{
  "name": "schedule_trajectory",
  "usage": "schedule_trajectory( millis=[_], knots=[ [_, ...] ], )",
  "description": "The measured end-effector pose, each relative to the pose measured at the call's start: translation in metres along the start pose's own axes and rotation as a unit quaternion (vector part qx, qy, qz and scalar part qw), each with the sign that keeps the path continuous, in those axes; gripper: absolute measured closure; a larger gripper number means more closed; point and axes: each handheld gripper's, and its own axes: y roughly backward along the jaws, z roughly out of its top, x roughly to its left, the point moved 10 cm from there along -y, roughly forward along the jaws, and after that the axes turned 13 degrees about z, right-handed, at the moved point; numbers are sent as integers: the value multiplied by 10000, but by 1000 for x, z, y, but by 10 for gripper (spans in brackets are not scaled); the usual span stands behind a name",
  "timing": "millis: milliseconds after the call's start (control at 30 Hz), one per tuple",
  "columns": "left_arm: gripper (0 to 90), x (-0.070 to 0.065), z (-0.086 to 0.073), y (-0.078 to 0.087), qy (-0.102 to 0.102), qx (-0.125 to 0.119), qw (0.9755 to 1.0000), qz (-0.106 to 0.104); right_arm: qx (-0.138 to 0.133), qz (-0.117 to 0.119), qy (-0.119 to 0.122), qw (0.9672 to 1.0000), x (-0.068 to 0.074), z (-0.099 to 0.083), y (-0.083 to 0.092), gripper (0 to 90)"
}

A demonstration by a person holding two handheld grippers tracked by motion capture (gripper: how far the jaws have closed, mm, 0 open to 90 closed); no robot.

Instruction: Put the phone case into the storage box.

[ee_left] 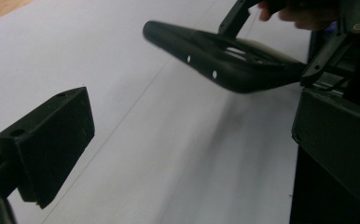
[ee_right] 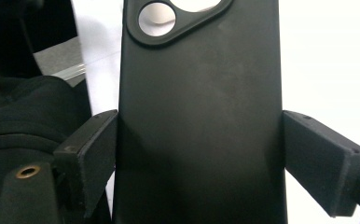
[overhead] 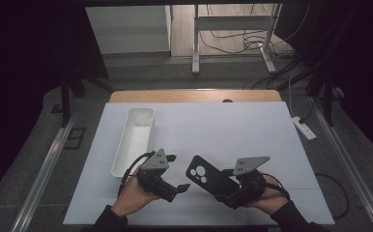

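Right of the white bin [overhead: 134, 137], over the near part of the white table cover [overhead: 252, 130], a black phone case [overhead: 208, 180] held aloft and tilted, camera cutouts toward the bin, lower end clamped in the right gripper [overhead: 240, 191]. Seen along that gripper's own jaws, both pads pressed flat against the long side edges of the phone case [ee_right: 199, 116], closed only as far as the case's width allows, grip set on the lower half, well below the cutouts. Nearer the bin, the left gripper [overhead: 175, 176] spread wide with nothing between its jaws, pointed at the case; from its own camera the phone case [ee_left: 225, 60] hovering above the cover, clear of it, a faint shadow beneath. Probably light and thin-walled, matte and somewhat rubbery rather than slick, so little risk of slipping but likely to bow inward if squeezed hard across the open shell. Best taken by the side rails, as now, or for a second hold by the free upper end near the camera corner, where the moulded rim looks stiffest. Bin empty, standing well clear of both grippers.
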Motion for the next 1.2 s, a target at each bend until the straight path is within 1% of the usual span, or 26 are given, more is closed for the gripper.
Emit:
schedule_trajectory(
  millis=[67, 100, 167, 200, 267, 300, 433, 500, 533, 567, 633, 767, 800, 867, 1000, 1033, 1067, 1100, 1133, 1200],
  knots=[
    [0, -3, 1, 1, -14, -65, 9999, -107, 15, 124, 100, 9999, 3, 2, -3, 149],
    [0, -4, 1, 1, -30, -92, 9998, -162, -1, 183, 99, 9998, 5, 3, -5, 149],
    [0, -6, 1, 0, -60, -136, 9995, -278, -16, 289, 177, 9994, 7, 5, -7, 149],
    [0, -7, 0, 0, -66, -142, 9993, -349, -34, 357, 239, 9991, 9, 6, -9, 149],
    [0, -9, 0, 0, -53, -190, 9985, -516, -66, 430, 274, 9987, 11, 8, -10, 149],
    [0, -11, 1, 1, -46, -255, 9975, -651, -92, 488, 286, 9984, 12, 9, -10, 149],
    [0, -15, 4, 3, -62, -454, 9944, -949, -180, 692, 348, 9968, 17, 12, -11, 148],
    [0, -18, 4, 4, -103, -524, 9928, -1069, -252, 822, 370, 9956, 20, 14, -11, 149],
    [0, -18, 4, 4, -103, -524, 9928, -1069, -254, 845, 382, 9954, 21, 14, -11, 149],
    [0, -21, 5, 5, -136, -582, 9912, -1182, -268, 874, 402, 9950, 22, 15, -11, 148],
    [0, -23, 5, 5, -197, -621, 9896, -1282, -275, 916, 444, 9944, 23, 16, -12, 148],
    [5, -27, 6, 7, -241, -695, 9868, -1440, -246, 1000, 481, 9935, 27, 15, -13, 148],
    [9, -27, 6, 7, -219, -715, 9857, -1509, -240, 1010, 493, 9934, 28, 15, -13, 148],
    [20, -29, 6, 8, -239, -746, 9842, -1588, -235, 1083, 562, 9923, 30, 15, -13, 148],
    [37, -35, 6, 10, -327, -802, 9800, -1790, -196, 1195, 630, 9906, 36, 15, -16, 147],
    [47, -36, 7, 10, -338, -819, 9795, -1810, -187, 1205, 661, 9903, 37, 15, -16, 147],
    [61, -36, 7, 11, -336, -835, 9792, -1820, -183, 1240, 680, 9898, 38, 15, -16, 147],
    [80, -36, 7, 12, -316, -860, 9783, -1856, -189, 1276, 691, 9892, 39, 15, -16, 147],
    [86, -36, 7, 12, -287, -879, 9770, -1922, -188, 1291, 704, 9890, 39, 15, -16, 147],
    [93, -35, 7, 13, -266, -882, 9766, -1944, -188, 1268, 726, 9891, 39, 15, -16, 147]
  ],
)
